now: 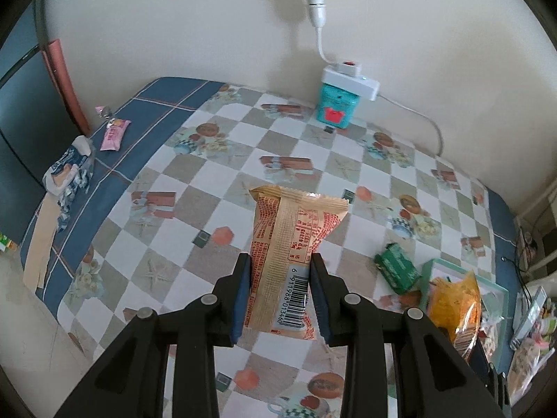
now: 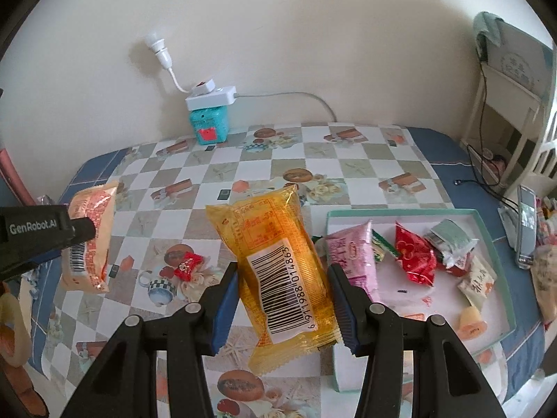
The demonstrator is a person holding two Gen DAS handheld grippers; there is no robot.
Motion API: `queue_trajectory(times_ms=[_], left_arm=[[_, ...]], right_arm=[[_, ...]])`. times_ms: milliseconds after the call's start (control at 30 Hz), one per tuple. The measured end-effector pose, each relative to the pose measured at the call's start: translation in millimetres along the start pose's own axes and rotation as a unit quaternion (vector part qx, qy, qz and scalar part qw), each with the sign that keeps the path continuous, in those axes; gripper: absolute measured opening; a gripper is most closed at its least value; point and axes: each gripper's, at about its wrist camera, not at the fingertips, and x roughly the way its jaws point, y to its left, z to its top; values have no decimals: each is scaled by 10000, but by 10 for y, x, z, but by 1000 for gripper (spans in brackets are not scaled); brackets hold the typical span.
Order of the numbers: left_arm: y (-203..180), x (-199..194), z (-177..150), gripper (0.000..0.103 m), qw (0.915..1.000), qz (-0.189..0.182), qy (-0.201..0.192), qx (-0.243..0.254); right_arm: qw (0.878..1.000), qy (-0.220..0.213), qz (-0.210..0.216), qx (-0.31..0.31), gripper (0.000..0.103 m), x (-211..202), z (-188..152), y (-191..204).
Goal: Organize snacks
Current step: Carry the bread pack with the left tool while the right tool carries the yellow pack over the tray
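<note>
My left gripper (image 1: 280, 263) is shut on a beige and red snack packet (image 1: 290, 244), held above the checkered tablecloth; the packet also shows in the right wrist view (image 2: 90, 240). My right gripper (image 2: 283, 273) is shut on an orange-yellow snack packet (image 2: 278, 275), held above the table just left of a shallow teal-rimmed tray (image 2: 501, 264). The tray holds a pink packet (image 2: 351, 254), a red packet (image 2: 416, 257) and several small snacks. A small red candy (image 2: 188, 265) lies on the table left of the right gripper.
A teal tin (image 2: 208, 126) with a white power strip on top stands at the wall. A green packet (image 1: 397, 268) lies beside the tray. A pink bar (image 1: 115, 134) and a blue-white wrapper (image 1: 69, 170) lie at the table's far left edge. Clutter and cables sit at the right.
</note>
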Motion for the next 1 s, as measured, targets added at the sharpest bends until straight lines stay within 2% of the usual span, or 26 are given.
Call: queue_trajectory(times_ms=[300,500,800,1000], left_arm=[[-236,-49,-62,35,9998,-114,12,169],[-335,-35,-101,35,9996,-171,83,210],[-710,-66,-243,35,9973,-402,159,598],[-1082,-111,-422,35,9923,-644,249,1030]], right_arm=[[9990,76,-215,381,53,8,45,-411],[9953,131,-316,906,53,26,44,-870],[9835,118,-615,1696,53,-38,-20,-1595],[9733,139,-790,2151,53,-84,-100,-2016]])
